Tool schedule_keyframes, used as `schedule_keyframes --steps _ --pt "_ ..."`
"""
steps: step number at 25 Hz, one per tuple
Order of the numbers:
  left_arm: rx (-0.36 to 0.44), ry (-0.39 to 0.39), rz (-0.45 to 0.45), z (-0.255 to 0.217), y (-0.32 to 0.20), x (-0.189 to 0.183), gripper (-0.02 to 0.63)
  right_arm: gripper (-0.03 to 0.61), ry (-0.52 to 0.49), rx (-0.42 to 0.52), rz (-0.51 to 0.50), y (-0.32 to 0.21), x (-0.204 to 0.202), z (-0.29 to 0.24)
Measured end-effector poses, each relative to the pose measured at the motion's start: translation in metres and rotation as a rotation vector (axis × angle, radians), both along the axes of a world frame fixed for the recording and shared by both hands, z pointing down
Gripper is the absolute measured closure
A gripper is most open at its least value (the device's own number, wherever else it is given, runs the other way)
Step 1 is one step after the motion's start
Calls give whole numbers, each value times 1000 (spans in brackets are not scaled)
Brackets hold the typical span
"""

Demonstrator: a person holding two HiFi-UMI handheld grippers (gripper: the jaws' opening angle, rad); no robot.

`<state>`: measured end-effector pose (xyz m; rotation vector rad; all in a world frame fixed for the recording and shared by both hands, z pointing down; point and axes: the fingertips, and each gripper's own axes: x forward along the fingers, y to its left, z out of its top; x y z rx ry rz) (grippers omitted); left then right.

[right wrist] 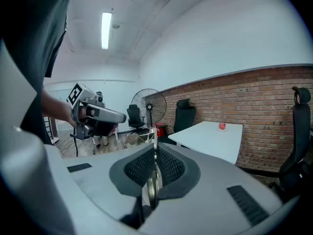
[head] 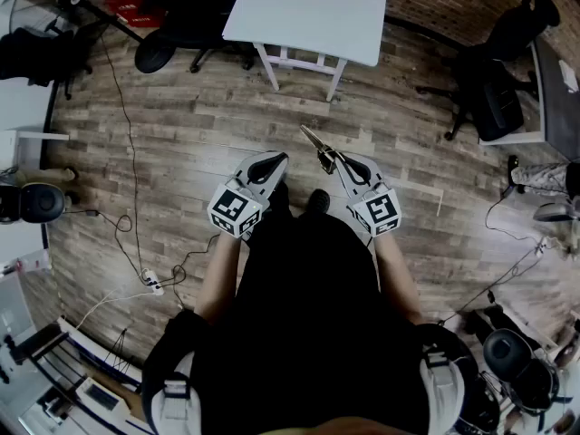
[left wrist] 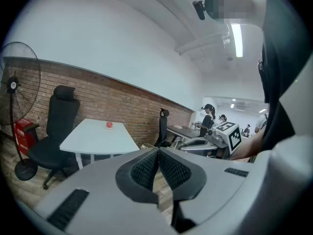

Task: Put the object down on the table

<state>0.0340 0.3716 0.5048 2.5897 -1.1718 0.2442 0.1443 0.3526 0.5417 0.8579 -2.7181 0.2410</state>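
The thin metal piece [right wrist: 150, 182] is clamped edge-on between the right gripper's [right wrist: 155, 153] closed jaws, with its tip poking out past them. So it's up in the air over the wood floor [head: 181, 152], well short of the white table [head: 308, 12] on the far side. The left gripper [left wrist: 158, 153] has its jaws pressed together with nothing in them. The head view shows both grippers side by side and the piece angled up toward the table. Only the gripper views catch the small red thing [left wrist: 109, 125] sitting on the tabletop.
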Motion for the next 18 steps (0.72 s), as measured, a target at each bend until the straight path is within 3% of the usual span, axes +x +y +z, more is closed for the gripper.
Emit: schedule_keyframes --steps 9,18 --pt "38 -34 29 -23 37 60 592 577 -12 39 0 40 56 -22" --pt "71 -54 47 -37 42 72 592 577 -44 54 9 45 63 -29"
